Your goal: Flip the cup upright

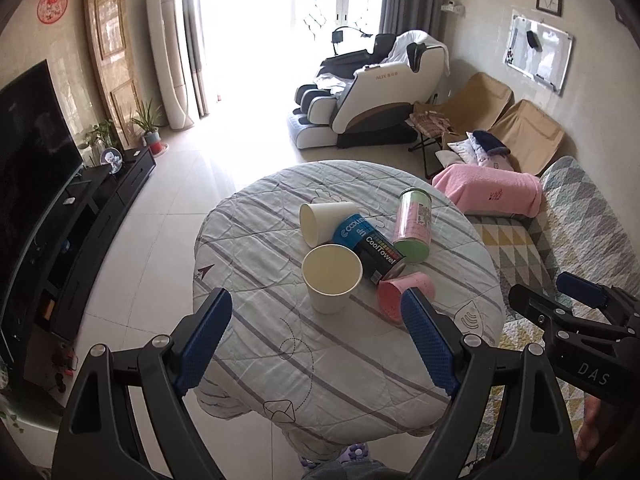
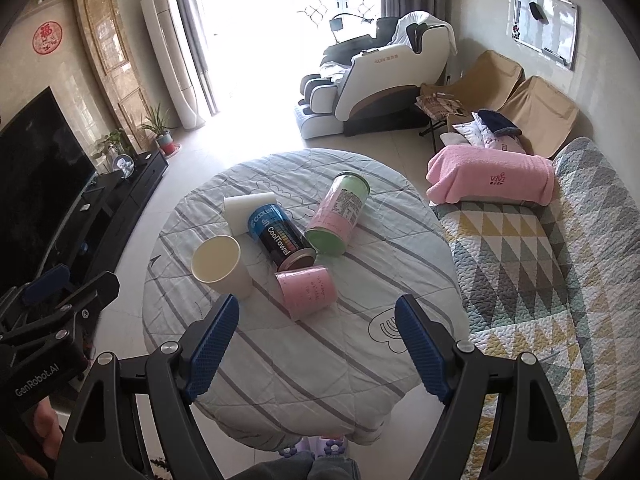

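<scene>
Left gripper (image 1: pixel 316 344) jaws wide, empty, white cup (image 1: pixel 331 278) upright on table (image 1: pixel 256 240) just ahead between fingers, second cup (image 1: pixel 326 222) on its side behind, right view: right gripper (image 2: pixel 316 344) spread, empty, pink cup (image 2: pixel 308 292) tipped just ahead.

both wrist cams high, angled down, L cam further left, sharing round table (image 1: pixel 256 344) (image 2: pixel 280 364)

A home living room: a television (image 1: pixel 32 152) on a low cabinet, a massage chair (image 1: pixel 376 88), a quilt-covered sofa (image 2: pixel 552 240), potted plants (image 1: pixel 148 120).
</scene>
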The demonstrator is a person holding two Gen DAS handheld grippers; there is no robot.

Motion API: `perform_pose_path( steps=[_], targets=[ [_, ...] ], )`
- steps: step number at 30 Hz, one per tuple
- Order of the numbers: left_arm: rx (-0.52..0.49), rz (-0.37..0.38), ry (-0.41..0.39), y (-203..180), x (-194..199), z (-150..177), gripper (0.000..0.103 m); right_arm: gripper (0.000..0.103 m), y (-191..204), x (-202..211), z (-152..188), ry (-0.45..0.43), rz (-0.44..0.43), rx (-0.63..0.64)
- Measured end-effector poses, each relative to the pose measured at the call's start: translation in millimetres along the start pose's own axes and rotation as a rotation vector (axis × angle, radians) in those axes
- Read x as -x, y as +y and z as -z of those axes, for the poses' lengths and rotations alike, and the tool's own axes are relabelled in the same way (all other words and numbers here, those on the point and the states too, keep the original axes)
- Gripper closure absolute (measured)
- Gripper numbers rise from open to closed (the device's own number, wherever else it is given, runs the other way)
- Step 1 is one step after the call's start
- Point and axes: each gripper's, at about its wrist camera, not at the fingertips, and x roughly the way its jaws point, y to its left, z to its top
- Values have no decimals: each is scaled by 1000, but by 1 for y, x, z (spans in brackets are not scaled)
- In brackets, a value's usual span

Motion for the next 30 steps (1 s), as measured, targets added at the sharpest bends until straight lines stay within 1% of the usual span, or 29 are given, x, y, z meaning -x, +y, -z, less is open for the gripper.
perform_pose_path(
  steps=[7,16,26,30],
  targets=[
    [-8,11,-27,-5,3,-5,15,21,-6,2,0,-13,19,-14],
    [-27,20,-99,-11,13,-16,15,21,-10,13,-7,-71,27,-16],
    [-27,7,-176,-8,24,-26,15,21,-2,23,-17,-137,43,40],
    [-33,15,-204,-8,30,-26,12,20,-2,30,-20,-173,54,45]
  ],
)
